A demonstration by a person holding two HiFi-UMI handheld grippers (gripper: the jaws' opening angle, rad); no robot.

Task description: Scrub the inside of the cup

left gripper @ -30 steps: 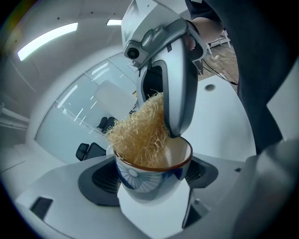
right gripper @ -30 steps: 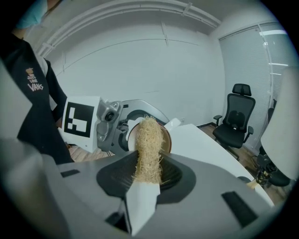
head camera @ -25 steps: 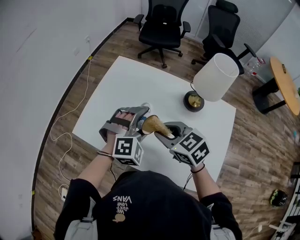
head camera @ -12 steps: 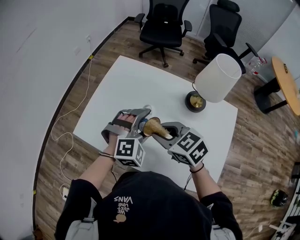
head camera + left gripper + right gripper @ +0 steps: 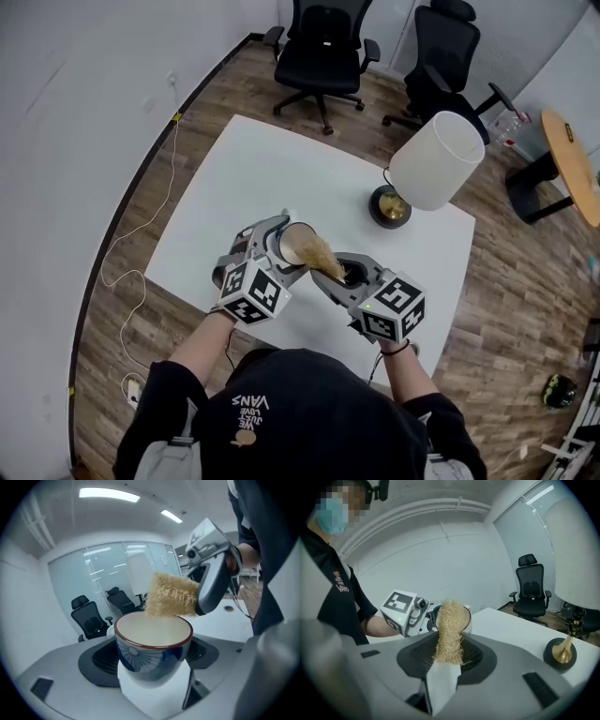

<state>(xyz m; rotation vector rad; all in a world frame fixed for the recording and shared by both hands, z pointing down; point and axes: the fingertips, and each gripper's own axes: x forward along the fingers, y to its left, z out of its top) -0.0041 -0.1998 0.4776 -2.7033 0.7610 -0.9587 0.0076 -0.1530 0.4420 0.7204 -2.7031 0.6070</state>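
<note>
Left claw first: closed on cup, one white pad across the lower wall in front, the other behind and out of sight. Holds it off the table, above the near edge, mouth tipped toward the right claw. Cream inside, brown rim, blue pattern outside.

Right claw: closed on scrubber, a tan, fibrous pad pinched at its near end between the white pads. Far end of scrubber at the cup's mouth, over the far rim in the left gripper view; contact with the inner wall not clear enough to tell.

Both claws close together in front of the person's chest.

Farther back on the table: lamp with white shade and dark round base. Beyond it, on the wood floor, two black chairs.
</note>
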